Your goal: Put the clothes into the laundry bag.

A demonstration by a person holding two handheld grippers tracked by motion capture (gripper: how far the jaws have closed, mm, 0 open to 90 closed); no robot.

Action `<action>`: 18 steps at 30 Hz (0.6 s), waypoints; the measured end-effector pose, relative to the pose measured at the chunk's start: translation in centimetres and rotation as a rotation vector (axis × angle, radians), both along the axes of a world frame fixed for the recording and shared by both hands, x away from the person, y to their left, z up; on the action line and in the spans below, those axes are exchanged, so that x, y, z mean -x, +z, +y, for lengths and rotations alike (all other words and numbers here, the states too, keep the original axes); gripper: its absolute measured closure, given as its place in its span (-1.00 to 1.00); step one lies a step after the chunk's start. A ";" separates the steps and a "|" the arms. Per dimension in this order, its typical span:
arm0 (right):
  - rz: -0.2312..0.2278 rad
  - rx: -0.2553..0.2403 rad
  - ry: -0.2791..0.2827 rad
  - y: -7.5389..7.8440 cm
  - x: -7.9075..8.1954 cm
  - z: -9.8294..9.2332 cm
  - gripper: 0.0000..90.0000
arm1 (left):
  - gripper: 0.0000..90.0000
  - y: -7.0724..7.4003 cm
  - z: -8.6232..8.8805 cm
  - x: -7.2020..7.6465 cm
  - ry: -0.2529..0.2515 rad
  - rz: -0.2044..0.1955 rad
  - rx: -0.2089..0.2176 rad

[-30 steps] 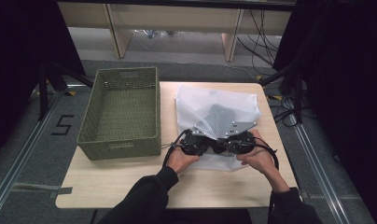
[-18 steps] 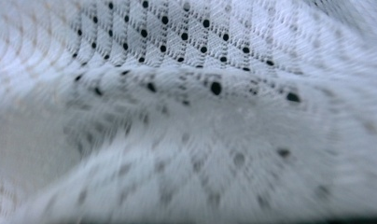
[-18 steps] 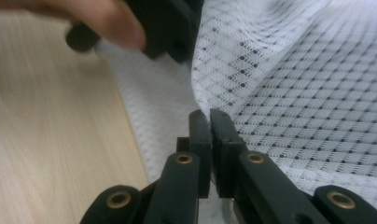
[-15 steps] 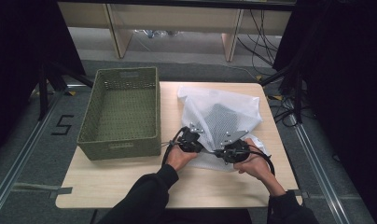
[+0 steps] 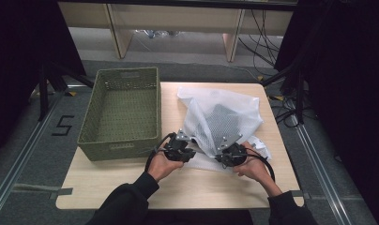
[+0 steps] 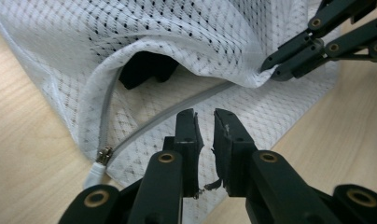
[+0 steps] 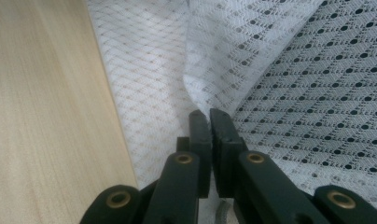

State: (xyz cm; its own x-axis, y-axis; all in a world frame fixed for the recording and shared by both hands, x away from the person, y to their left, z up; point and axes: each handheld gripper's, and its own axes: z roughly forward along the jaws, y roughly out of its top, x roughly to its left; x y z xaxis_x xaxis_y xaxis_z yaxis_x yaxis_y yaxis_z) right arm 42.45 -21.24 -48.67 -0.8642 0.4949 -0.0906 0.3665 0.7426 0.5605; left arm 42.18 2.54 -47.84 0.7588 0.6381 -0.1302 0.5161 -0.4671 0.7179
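A white mesh bag lies on the table with a dark item inside it. In the left gripper view the bag's zipper mouth gapes and the dark item shows through it; the zipper pull lies at the bag's corner. My left gripper hovers just in front of that mouth. Its jaws have just been opening and stand a little apart with nothing between them. My right gripper is shut on a fold of the bag's upper edge, as the left gripper view also shows of the right gripper.
A green woven basket stands at the table's left, close beside my left hand. Bare light wood of the table runs along the near edge. Cables and shelf legs lie on the floor beyond the far edge.
The two grippers were close together at the bag's front edge. The left one has drawn away to the left and parted its jaws; the right one has sunk, still gripping the mesh.
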 end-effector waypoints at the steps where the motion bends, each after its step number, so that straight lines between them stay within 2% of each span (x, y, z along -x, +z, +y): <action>1: -0.010 0.005 0.001 0.0 0.0 0.0 0.98 | 0.74 0.0 0.0 0.1 -0.003 0.005 -0.001; 6: -0.003 -0.005 0.002 0.1 0.0 0.0 0.98 | 0.68 0.0 0.3 0.2 -0.005 0.000 0.007; 10: -0.017 -0.006 0.001 0.2 0.0 0.0 0.98 | 0.60 -0.1 0.6 0.4 -0.010 0.012 -0.002; 13: 0.000 -0.016 -0.012 0.3 0.2 0.0 0.96 | 0.52 -0.4 0.9 0.7 -0.016 0.023 0.002; 14: -0.008 -0.019 -0.014 0.3 0.2 0.0 0.94 | 0.48 -0.4 1.0 0.8 -0.016 0.037 0.003; 15: -0.006 -0.025 -0.016 0.4 0.2 0.0 0.91 | 0.44 -0.3 1.2 1.0 -0.019 0.029 -0.001; 18: -0.044 -0.051 -0.033 1.0 0.4 -0.1 0.81 | 0.35 -0.2 1.7 1.5 -0.012 0.034 -0.003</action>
